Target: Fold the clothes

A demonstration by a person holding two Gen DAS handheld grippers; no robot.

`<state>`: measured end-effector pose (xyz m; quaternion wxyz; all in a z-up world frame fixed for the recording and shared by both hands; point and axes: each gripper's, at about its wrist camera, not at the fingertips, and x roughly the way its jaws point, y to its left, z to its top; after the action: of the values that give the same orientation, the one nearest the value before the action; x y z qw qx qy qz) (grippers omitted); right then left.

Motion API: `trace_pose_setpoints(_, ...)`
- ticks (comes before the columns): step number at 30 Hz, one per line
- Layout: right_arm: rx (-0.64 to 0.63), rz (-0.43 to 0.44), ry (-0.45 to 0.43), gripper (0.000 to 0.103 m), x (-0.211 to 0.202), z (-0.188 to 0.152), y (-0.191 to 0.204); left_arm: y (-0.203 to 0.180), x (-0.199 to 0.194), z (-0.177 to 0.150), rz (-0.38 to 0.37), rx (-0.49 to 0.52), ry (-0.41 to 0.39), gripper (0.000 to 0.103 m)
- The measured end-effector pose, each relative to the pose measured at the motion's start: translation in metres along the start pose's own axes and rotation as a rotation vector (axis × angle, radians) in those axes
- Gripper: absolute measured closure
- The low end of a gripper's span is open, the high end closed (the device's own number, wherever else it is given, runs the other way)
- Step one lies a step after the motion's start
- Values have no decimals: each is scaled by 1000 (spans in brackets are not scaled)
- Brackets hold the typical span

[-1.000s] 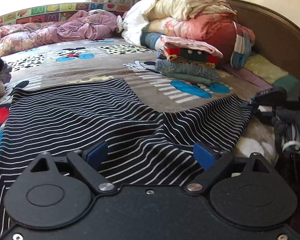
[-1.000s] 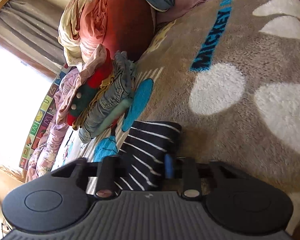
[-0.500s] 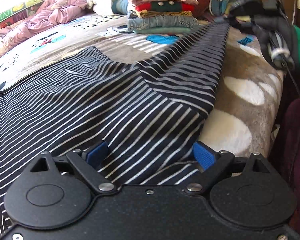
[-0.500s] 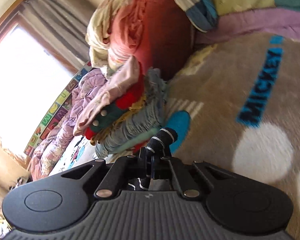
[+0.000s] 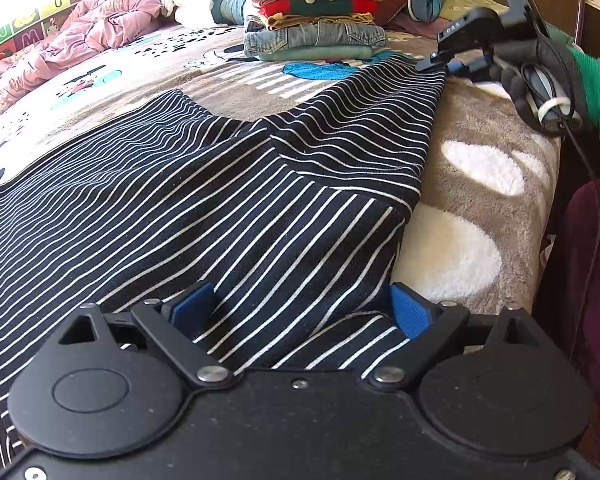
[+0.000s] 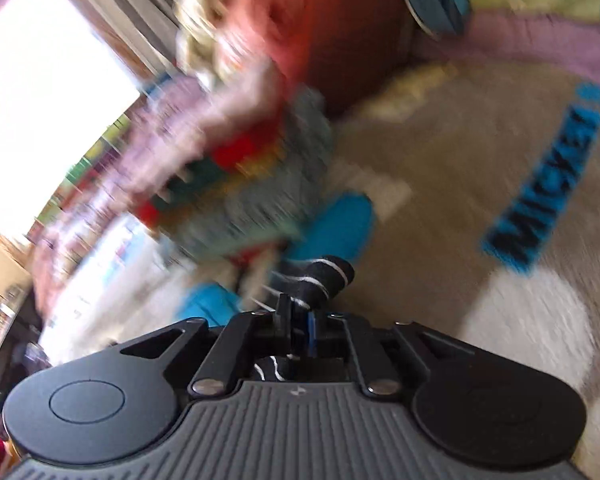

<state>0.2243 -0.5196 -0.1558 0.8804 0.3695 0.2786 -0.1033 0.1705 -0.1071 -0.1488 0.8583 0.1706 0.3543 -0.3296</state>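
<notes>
The striped garment [image 5: 228, 184] is showing as thin, smooth knit cloth, lying on a fuzzy, plush blanket [image 5: 480, 184]. Beyond the garment, the folded stack [image 5: 316, 28] is showing denim and soft cloth, while the left gripper [image 5: 300, 312] is looking like matt black plastic with shiny metal rivets.

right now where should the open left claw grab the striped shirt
Take the near hem of the striped shirt, where a raised fold sits between the left claw. Come straight forward, low along the blanket; the right claw already pinches the far sleeve end.
</notes>
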Motion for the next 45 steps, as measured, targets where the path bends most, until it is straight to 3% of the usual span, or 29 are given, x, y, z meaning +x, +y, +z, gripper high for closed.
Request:
trace_pose_setpoints(2, 40, 14, -21, 72, -4, -3, -11, 1, 0, 0, -1, 1, 1, 9)
trace_pose_setpoints(3, 28, 6, -41, 60, -7, -3, -10, 1, 0, 0, -1, 2, 1, 9)
trace_pose_setpoints(4, -3, 3, -50, 54, -7, -1, -6, 1, 0, 1, -1, 3, 2, 9)
trace_pose_setpoints(9, -163, 3, -68, 55, -2, 10, 13, 1, 0, 1, -4, 0, 0, 9)
trace_pose_setpoints(15, -384, 8, 27, 55, 25, 30, 31, 3, -1, 0, -12, -4, -1, 9)
trace_pose_setpoints(19, -456, 32, 96, 55, 35, 37, 34, 4, -2, 0, -17, -5, -1, 9)
trace_pose_setpoints(21, -487, 45, 131, 57, 40, 40, 35, 4, -2, 0, -19, -7, -2, 9)
trace_pose_setpoints(23, -517, 59, 166, 67, 45, 43, 37, 5, -2, 0, -22, -9, -2, 9)
trace_pose_setpoints(30, -497, 86, 176, 66, 43, 45, 28, 5, -1, 0, -24, -9, -1, 9)
trace_pose_setpoints(31, -503, 90, 181, 68, 43, 44, 27, 5, -1, 0, -23, -9, -1, 9)
trace_pose_setpoints(32, -511, 92, 181, 81, 43, 44, 27, 5, -1, 0, -23, -9, -1, 9)
trace_pose_setpoints(34, -534, 84, 157, 95, 40, 43, 32, 5, -1, 0, -24, -11, 0, 9)
trace_pose_setpoints(37, -525, 80, 70, 97, 29, 49, 39, 5, -1, 0, -26, -11, 0, 9)
trace_pose_setpoints(41, -585, 88, 21, 98, 22, 53, 60, 5, -1, -1, -27, -9, 0, 9)
trace_pose_setpoints(43, -624, 56, 7, 98, 23, 54, 68, 5, -1, 0, -29, -10, 0, 9)
trace_pose_setpoints(45, -655, -30, -3, 99, 28, 53, 70, 5, -1, -1, -30, -11, 0, 9)
